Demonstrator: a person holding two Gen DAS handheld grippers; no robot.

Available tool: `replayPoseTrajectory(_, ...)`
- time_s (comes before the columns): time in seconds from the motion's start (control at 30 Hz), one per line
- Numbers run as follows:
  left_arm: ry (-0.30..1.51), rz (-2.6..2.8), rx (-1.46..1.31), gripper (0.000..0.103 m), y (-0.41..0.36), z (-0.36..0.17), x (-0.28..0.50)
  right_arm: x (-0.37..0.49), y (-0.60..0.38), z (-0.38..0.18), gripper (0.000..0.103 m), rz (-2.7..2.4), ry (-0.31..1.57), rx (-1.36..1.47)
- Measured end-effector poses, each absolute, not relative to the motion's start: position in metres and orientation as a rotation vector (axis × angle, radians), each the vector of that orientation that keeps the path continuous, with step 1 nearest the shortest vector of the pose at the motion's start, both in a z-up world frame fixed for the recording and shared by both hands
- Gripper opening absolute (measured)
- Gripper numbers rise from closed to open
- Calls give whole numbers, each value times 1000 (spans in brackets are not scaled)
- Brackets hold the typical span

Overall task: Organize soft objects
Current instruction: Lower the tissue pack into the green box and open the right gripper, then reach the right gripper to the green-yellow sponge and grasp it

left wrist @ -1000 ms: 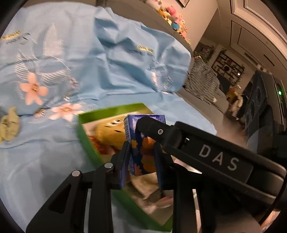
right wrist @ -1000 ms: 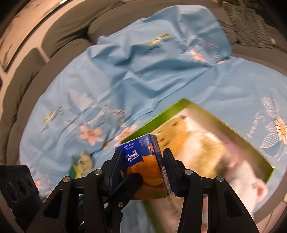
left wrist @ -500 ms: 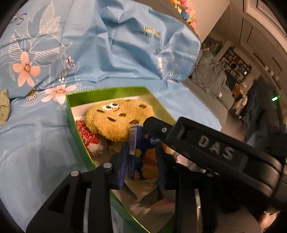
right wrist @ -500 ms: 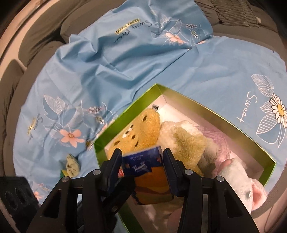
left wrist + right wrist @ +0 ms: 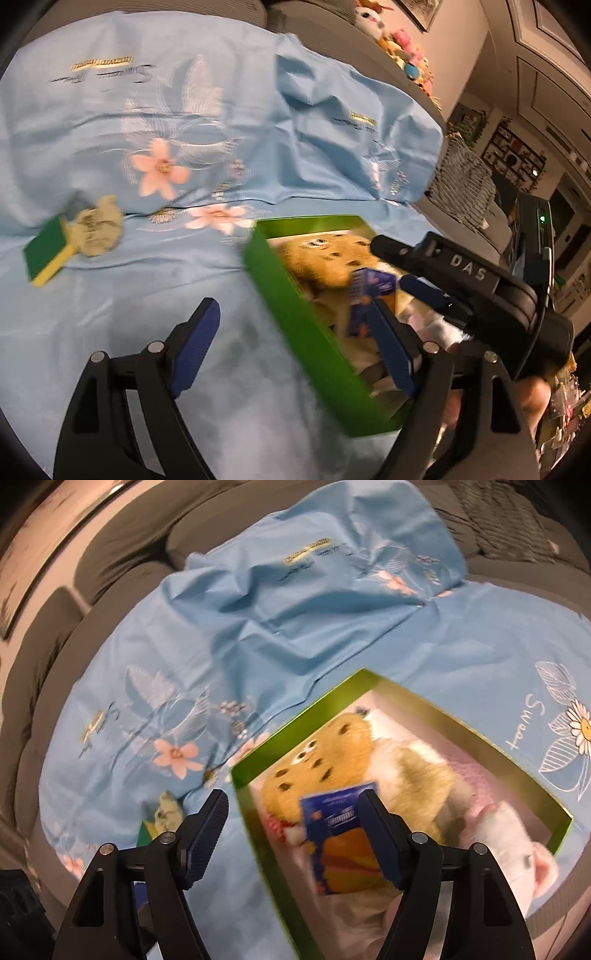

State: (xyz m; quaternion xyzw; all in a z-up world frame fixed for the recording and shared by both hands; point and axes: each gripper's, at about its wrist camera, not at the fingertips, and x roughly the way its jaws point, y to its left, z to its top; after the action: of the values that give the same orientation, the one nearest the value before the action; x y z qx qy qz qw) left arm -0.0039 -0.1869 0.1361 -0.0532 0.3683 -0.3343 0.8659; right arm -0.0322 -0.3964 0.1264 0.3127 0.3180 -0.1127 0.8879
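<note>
Both your grippers, left and right, gape wide. The tissue pack lies in the green box, near its left wall, on the plush toys.

Both sets of jaws now spread wide where a second ago each clamped the blue tissue pack. Left gripper and right gripper now clear of the pack, which has dropped into the green box and lies against the yellow plush. Newly in sight on the left: a green-and-yellow sponge beside a crumpled pale cloth.
</note>
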Motion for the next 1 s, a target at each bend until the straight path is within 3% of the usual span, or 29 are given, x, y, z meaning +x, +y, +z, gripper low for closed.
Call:
replayPoseTrajectory(0.67,869,-291,-177,82,-7,52,11,-13,-291,129,82,-101,689,389)
replayPoseTrajectory(1.0,897,-159,-269,82,40,57,23,20,-214,91,82,99,816,353)
